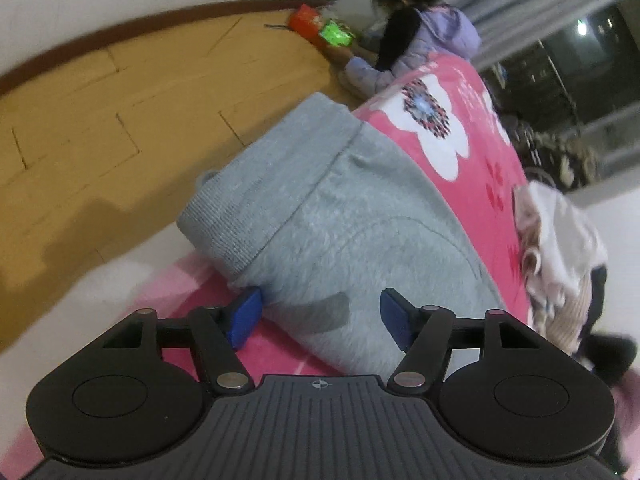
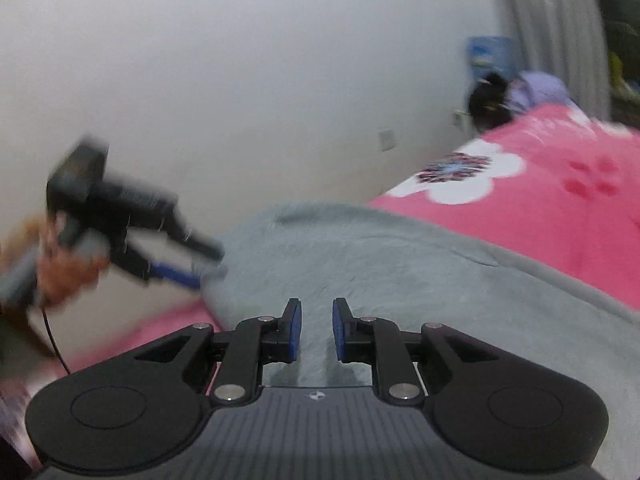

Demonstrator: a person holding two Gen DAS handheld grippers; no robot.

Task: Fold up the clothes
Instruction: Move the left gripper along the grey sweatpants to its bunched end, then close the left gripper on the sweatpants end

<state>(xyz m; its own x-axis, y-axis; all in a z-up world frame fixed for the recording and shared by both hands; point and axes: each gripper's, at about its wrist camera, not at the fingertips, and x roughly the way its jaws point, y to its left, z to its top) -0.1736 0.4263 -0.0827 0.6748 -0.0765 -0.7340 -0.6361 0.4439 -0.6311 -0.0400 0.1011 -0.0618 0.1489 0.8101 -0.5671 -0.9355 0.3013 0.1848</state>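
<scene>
A grey fleece garment (image 1: 340,220) with a ribbed hem lies on the pink flowered blanket (image 1: 460,92) of a bed. My left gripper (image 1: 320,318) hovers low over its near end, open wide; one blue pad (image 1: 244,316) is at the cloth's edge and the other is above the fleece. In the right wrist view the same garment (image 2: 400,272) spreads across the blanket (image 2: 560,208). My right gripper (image 2: 317,332) is over it, its pads a narrow gap apart with nothing between them. The left gripper (image 2: 188,272) shows blurred at the garment's left edge.
A person in a lilac jacket (image 1: 424,44) crouches on the wooden floor (image 1: 100,100) past the bed's far end, beside red and green items (image 1: 320,28). A pile of other clothes (image 1: 560,240) lies at the right. A white wall (image 2: 240,80) stands behind.
</scene>
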